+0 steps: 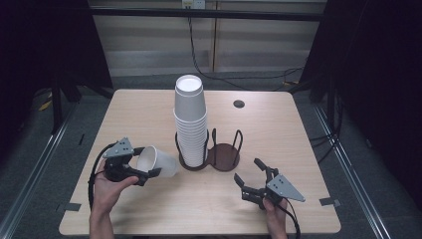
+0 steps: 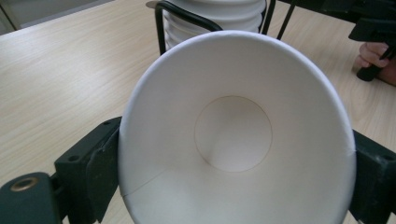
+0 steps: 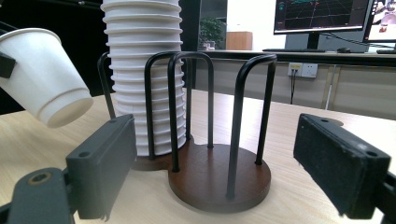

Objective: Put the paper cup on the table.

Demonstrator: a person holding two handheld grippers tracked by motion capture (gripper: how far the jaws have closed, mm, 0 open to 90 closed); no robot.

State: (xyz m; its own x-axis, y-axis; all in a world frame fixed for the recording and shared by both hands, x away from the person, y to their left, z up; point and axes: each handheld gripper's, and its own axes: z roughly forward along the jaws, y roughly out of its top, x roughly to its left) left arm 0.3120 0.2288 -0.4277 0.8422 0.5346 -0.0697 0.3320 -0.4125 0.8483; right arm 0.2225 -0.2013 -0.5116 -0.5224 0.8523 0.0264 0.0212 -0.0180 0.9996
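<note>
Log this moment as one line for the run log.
left gripper: shut on paper cup, tilted | right gripper: open, nothing held | cup stack: in holder, other bay free

Cup (image 2: 233, 140): plain white inside and out, with no print. Stack (image 1: 189, 119): white throughout, with ribbed rims forming even horizontal bands. Holder (image 3: 219, 182): dark reddish-brown base with black wire hoops. Surface (image 1: 149, 114): pale wood grain, light beige, with one black round insert (image 1: 239, 103). Left claw (image 1: 149, 160) and right claw (image 1: 247, 171): matte black jaws, each carrying a grey plate. Floor (image 1: 30, 164): dark grey.
</note>
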